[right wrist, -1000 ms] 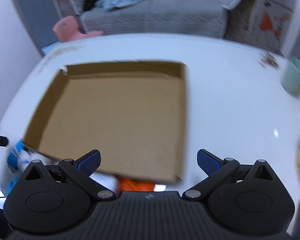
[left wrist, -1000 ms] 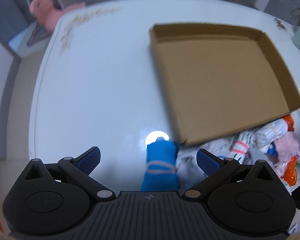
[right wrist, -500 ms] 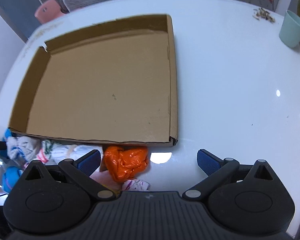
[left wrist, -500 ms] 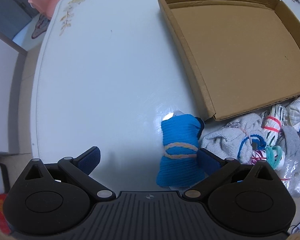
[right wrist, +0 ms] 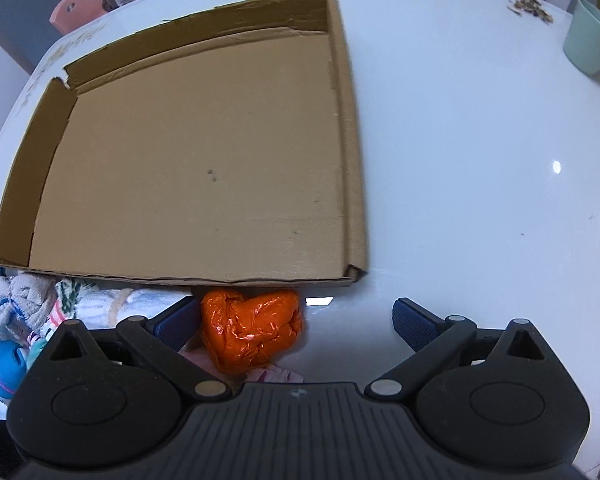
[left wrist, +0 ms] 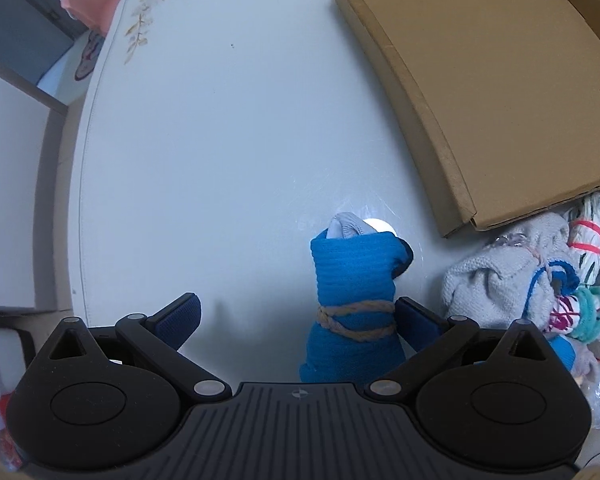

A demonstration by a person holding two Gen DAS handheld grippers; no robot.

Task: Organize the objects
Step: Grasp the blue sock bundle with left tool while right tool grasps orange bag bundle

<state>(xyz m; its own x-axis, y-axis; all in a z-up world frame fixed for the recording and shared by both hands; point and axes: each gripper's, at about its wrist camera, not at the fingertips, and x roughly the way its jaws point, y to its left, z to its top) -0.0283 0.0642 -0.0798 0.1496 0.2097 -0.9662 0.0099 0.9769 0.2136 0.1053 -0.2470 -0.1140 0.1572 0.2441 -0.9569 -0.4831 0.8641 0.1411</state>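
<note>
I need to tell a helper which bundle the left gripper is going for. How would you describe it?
Find the cardboard tray on the white table. Off its near-left corner lies a blue sock roll, apart from the grey pile; only it is tied with tan string.

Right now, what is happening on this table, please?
A person is sorting small bundles with two handheld grippers. The left gripper is open around a blue rolled sock tied with string, not yet closed on it. The right gripper is open too, with an orange plastic bundle beside its left finger. The cardboard tray is empty, and more bundles wait along its near edge.
</note>
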